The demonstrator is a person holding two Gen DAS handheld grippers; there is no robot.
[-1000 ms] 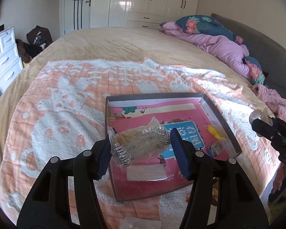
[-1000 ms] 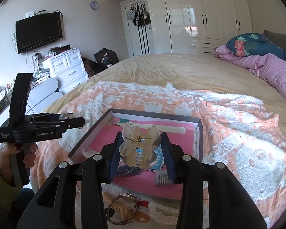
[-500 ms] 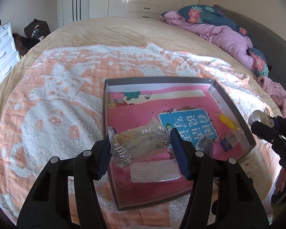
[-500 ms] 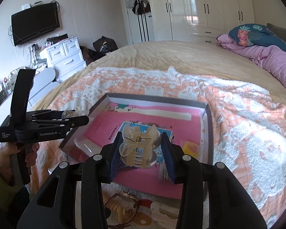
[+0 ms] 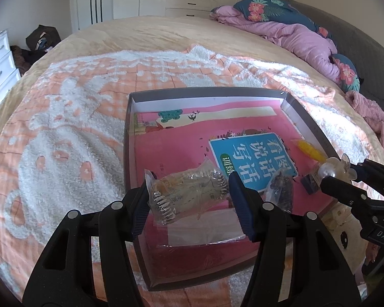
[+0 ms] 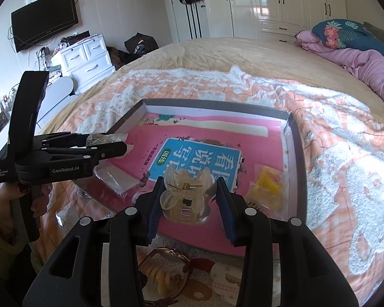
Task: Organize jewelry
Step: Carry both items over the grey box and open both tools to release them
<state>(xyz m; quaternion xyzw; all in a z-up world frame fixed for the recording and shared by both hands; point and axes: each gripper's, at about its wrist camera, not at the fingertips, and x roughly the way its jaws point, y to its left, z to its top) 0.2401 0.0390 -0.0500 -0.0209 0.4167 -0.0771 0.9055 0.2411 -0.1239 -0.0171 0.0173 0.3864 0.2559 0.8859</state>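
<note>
left gripper [image 5: 189, 194] fingers pinch a crinkly clear plastic packet of silver jewelry [image 5: 185, 195], right gripper [image 6: 188, 197] fingers clamp a translucent beige claw hair clip [image 6: 185, 197], both over the shallow grey pink-lined box [image 6: 291, 138].

A home bedroom: a wide bed [image 6: 217, 58] fills the view, a crumpled purple duvet [image 5: 302, 38] and floral pillow [image 6: 350, 35] at its head. Beyond the bed stand white wardrobes [image 6: 281, 0]; beside it, a white drawer unit [image 6: 84, 58] under a wall-mounted television [image 6: 44, 28].
</note>
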